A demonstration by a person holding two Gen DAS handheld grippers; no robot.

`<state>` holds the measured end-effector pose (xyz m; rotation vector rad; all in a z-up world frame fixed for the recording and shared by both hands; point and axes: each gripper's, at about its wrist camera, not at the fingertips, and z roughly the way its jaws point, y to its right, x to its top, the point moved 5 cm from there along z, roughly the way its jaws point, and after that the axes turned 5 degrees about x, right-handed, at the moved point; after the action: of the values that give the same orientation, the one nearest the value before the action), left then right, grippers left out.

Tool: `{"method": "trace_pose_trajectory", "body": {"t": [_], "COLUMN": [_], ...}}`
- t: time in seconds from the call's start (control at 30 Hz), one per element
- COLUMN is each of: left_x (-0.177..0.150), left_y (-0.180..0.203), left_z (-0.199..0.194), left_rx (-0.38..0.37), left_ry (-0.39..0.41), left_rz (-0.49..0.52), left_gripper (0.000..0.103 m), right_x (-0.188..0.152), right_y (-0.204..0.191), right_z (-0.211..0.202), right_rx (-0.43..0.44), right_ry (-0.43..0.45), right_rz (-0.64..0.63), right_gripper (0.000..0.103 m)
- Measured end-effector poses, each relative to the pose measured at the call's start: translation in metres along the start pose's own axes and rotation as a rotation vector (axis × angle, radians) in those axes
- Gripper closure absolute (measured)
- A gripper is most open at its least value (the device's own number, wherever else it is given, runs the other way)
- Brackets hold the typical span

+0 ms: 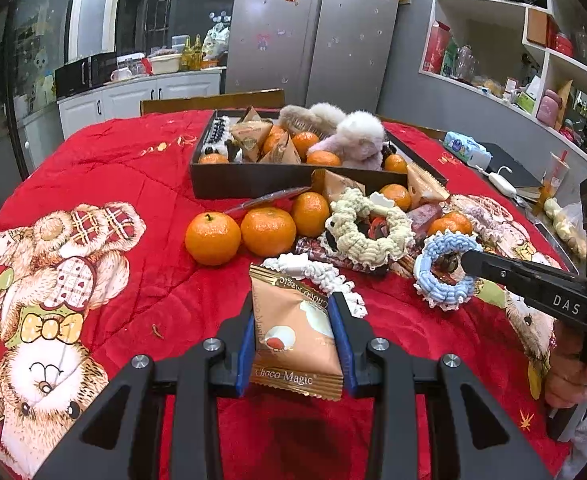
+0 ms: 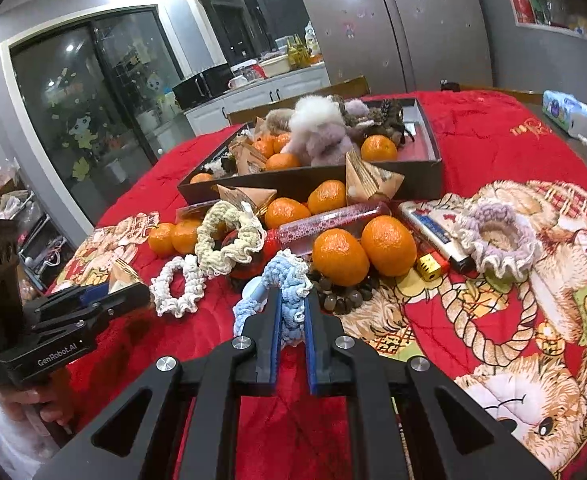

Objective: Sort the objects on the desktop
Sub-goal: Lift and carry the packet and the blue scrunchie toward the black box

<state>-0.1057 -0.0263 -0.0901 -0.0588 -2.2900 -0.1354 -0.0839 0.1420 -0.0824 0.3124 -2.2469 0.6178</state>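
Red tablecloth (image 1: 141,168), tangerine-filled box (image 1: 253,184)

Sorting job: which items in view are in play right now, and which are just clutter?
In play: Choco Magic packet in left gripper; blue scrunchie in right gripper; black tray; tangerines.

Clutter: wipes pack; white charger.

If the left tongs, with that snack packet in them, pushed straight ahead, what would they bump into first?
Probably the white scrunchie, lying just past the Choco Magic packet held in the left tongs. Beyond it sits the cream scrunchie, though depth is hard to judge here.
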Motion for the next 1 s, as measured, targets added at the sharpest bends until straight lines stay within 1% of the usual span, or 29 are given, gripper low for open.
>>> {"method": "trace_pose_trajectory", "body": {"t": [0.07, 0.2, 0.33, 0.4, 0.53, 0.57, 0.73, 0.83, 0.9, 1.0], "left_x": [0.001, -0.003, -0.006, -0.005, 0.005, 0.009, 0.026, 0.041, 0.053, 0.068], "left_y": [-0.001, -0.006, -0.006, -0.005, -0.004, -0.003, 0.0, 0.003, 0.004, 0.004], "left_z": [-0.003, -0.019, -0.049, -0.057, -0.065, -0.065, -0.061, -0.058, -0.057, -0.052], "left_rx": [-0.005, -0.035, -0.054, -0.06, -0.068, -0.081, -0.123, -0.123, -0.121, -0.112], "left_ry": [0.01, 0.006, 0.052, 0.056, 0.075, 0.075, 0.044, 0.031, 0.037, 0.03], "left_rz": [-0.013, -0.054, -0.041, -0.03, -0.012, -0.009, 0.013, 0.042, 0.06, 0.065], "left_gripper": [0.068, 0.068, 0.068, 0.068, 0.068, 0.068, 0.068, 0.068, 0.068, 0.068], "right_x": [0.001, -0.002, -0.004, -0.003, 0.001, 0.003, 0.019, 0.032, 0.044, 0.061], "right_y": [0.001, -0.005, -0.019, -0.023, -0.027, -0.027, -0.021, -0.019, -0.018, -0.016], "right_z": [-0.006, -0.024, -0.043, -0.051, -0.057, -0.057, -0.054, -0.05, -0.047, -0.043], "right_rx": [-0.038, -0.072, -0.076, -0.087, -0.078, -0.073, -0.049, -0.048, -0.039, -0.026], "right_ry": [0.025, 0.069, 0.107, 0.115, 0.114, 0.112, 0.086, 0.072, 0.067, 0.063], "right_rz": [0.012, 0.043, 0.041, 0.039, 0.043, 0.042, 0.07, 0.058, 0.044, 0.04], "right_gripper": [0.093, 0.093, 0.093, 0.093, 0.093, 0.093, 0.093, 0.093, 0.093, 0.093]}}
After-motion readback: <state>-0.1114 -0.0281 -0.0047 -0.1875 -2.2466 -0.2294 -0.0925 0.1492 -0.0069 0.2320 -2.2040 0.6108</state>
